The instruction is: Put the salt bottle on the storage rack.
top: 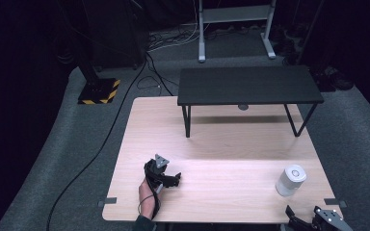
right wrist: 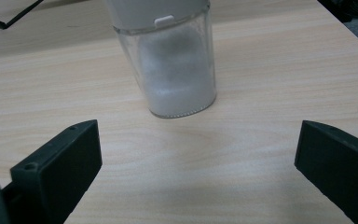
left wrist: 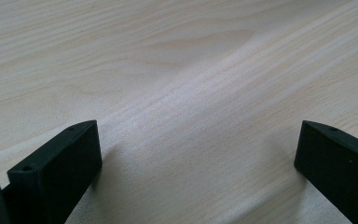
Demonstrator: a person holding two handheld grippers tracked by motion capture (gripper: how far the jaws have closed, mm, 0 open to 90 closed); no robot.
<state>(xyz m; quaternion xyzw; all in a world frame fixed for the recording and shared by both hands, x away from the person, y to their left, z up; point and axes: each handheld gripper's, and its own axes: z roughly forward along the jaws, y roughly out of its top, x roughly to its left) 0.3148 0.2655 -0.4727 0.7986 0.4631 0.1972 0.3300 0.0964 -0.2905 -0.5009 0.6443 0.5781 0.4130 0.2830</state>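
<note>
A clear jar [top: 290,180] with a white lid and white powder inside stands upright on the pale wooden table [top: 221,149] at the front right. In the right gripper view the jar [right wrist: 175,60] rises just beyond my right gripper [right wrist: 198,154], whose jaws are wide apart with nothing between them. That right gripper [top: 298,220] sits at the table's front right edge, short of the jar. My left gripper [top: 173,179] rests low over the front left of the table, held by a hand. Its jaws [left wrist: 198,154] stand open over bare wood.
A low black shelf [top: 249,85] on thin legs stands across the far half of the table. Grey tape marks [top: 110,201] sit at the front corners. Cables [top: 101,144] trail over the grey carpet to the left, beside a black and yellow stand base [top: 99,91].
</note>
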